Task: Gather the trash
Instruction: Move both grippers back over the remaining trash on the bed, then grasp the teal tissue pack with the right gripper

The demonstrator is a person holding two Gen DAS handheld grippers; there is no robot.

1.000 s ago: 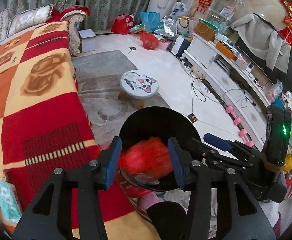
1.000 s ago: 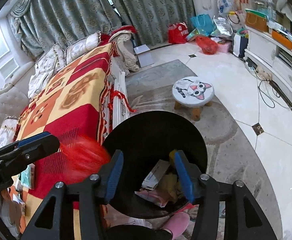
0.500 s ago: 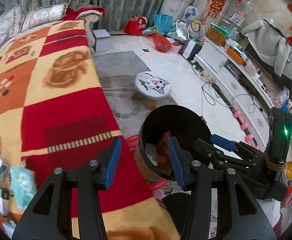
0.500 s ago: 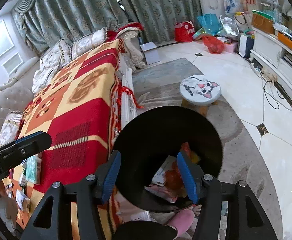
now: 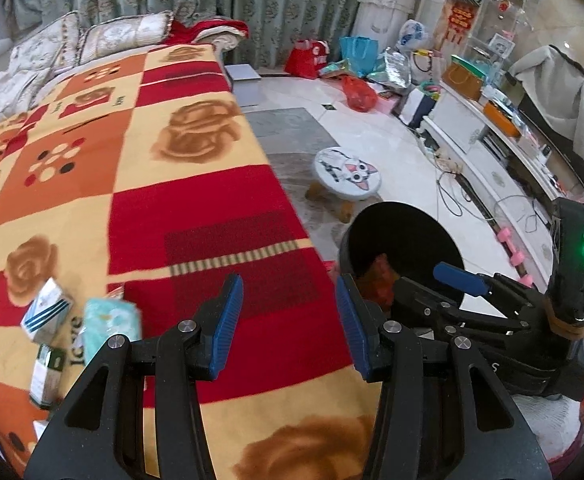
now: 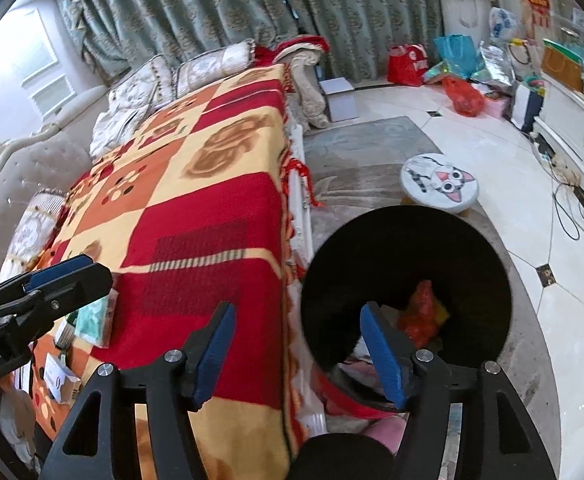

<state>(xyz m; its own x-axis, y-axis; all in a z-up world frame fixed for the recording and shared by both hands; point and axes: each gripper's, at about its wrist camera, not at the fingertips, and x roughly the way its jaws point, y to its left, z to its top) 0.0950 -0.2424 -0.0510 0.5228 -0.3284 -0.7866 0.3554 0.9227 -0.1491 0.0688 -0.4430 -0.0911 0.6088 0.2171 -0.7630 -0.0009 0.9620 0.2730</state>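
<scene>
A black round trash bin stands on the floor beside the blanket-covered sofa. Red crumpled trash lies inside it with other scraps. My left gripper is open and empty above the red and yellow blanket. My right gripper is open and empty, between the blanket's edge and the bin. Loose trash lies on the blanket at the left: a pale green packet, a small white and blue box and a green and white carton.
A white cat-face stool stands on the grey rug beyond the bin. Bags are piled by the curtains. A white TV cabinet with cables runs along the right. Cushions lie at the sofa's far end.
My left gripper held red trash over the bin, let it drop in, then swung left over the blanket. My right gripper also shifted left; the bin now sits to its right.
</scene>
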